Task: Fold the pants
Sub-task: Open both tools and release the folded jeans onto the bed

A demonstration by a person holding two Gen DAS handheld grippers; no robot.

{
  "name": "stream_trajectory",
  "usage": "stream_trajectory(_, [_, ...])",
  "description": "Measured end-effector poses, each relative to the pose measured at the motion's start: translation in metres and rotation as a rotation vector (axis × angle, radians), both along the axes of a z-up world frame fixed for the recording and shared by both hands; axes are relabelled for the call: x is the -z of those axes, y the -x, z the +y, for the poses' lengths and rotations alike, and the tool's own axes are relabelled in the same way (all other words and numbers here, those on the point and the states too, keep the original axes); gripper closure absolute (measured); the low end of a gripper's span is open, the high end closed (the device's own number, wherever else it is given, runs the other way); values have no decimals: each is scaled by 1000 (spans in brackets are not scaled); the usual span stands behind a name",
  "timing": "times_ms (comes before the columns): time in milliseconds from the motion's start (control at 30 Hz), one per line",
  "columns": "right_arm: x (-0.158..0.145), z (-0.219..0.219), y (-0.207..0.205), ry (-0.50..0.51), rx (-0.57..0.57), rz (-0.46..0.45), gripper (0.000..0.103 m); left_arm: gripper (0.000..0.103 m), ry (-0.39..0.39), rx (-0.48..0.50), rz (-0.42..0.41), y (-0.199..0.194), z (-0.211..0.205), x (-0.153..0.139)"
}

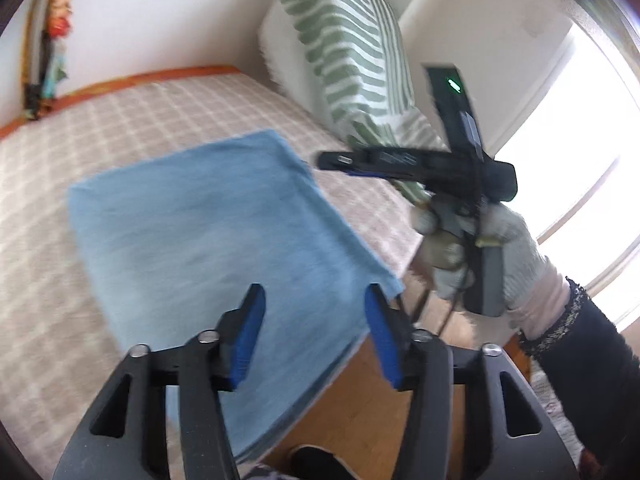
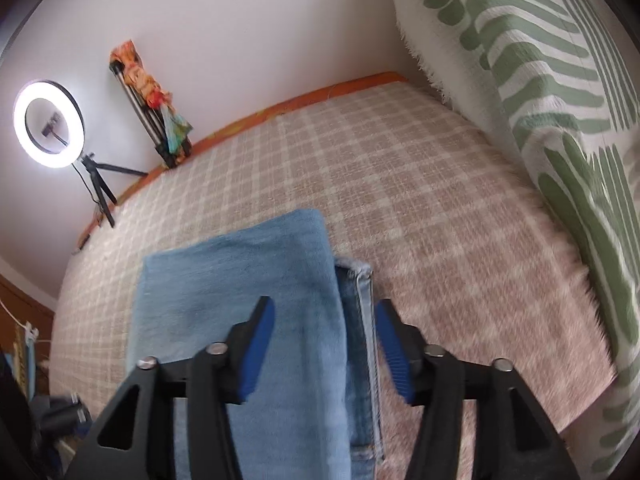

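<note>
Light blue jeans point(image 1: 208, 232) lie folded into a flat rectangle on the checked bed cover point(image 1: 100, 120), near the bed's front edge. My left gripper point(image 1: 314, 300) is open and empty, held above the jeans' near edge. The right gripper's body point(image 1: 420, 164) shows in the left wrist view, held in a white-gloved hand point(image 1: 480, 248) to the right of the jeans. In the right wrist view the jeans point(image 2: 256, 300) lie below my right gripper point(image 2: 324, 316), which is open and empty above their right edge, where a hem point(image 2: 360, 280) sticks out.
A green-and-white striped cushion point(image 2: 540, 100) leans against the wall on the bed's right side. A lit ring light point(image 2: 49, 123) on a small tripod and a folded stand stand at the bed's far left edge. The wooden floor point(image 1: 360, 400) shows below the bed's front edge.
</note>
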State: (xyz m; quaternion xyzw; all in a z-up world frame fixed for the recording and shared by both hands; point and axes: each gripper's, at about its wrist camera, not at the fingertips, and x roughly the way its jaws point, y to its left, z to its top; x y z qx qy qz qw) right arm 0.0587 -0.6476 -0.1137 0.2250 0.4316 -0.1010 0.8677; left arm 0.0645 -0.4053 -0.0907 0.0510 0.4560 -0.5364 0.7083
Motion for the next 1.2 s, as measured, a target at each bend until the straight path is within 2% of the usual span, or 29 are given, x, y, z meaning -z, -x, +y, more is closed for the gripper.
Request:
stream_trajectory(133, [-2, 8, 16, 1, -5, -50, 30, 47, -33, -53, -38, -11, 24, -1])
stream_trajectory(233, [-2, 14, 21, 21, -31, -56, 21, 42, -68, -120, -49, -22, 38, -1])
stream_trajectory(333, [0, 18, 22, 35, -55, -56, 20, 40, -113, -189, -83, -34, 50, 1])
stream_trajectory(400, [2, 19, 22, 37, -64, -57, 18, 34, -128, -218, -94, -39, 55, 3])
stream_trajectory(533, [6, 18, 20, 45, -73, -53, 13, 34, -132, -259, -63, -47, 68, 9])
stream_trajectory(733, [12, 9, 14, 49, -86, -22, 9, 33, -135, -271, -35, -49, 75, 14])
stream_trajectory(833, [16, 2, 13, 14, -83, -30, 3, 32, -145, -281, -9, -53, 74, 20])
stream_trajectory(967, [22, -7, 10, -34, -76, -30, 2, 32, -152, -289, 26, -56, 73, 25])
stream_trajectory(1000, [25, -8, 9, -46, -79, -26, 2, 32, -141, -288, 47, -58, 74, 26])
stream_trajectory(1100, [32, -13, 4, -79, -97, -11, 2, 32, -68, -299, 182, -66, 79, 33])
stream_trajectory(1200, [39, -18, 2, -126, -109, -7, 2, 32, -29, -322, 265, -74, 82, 42])
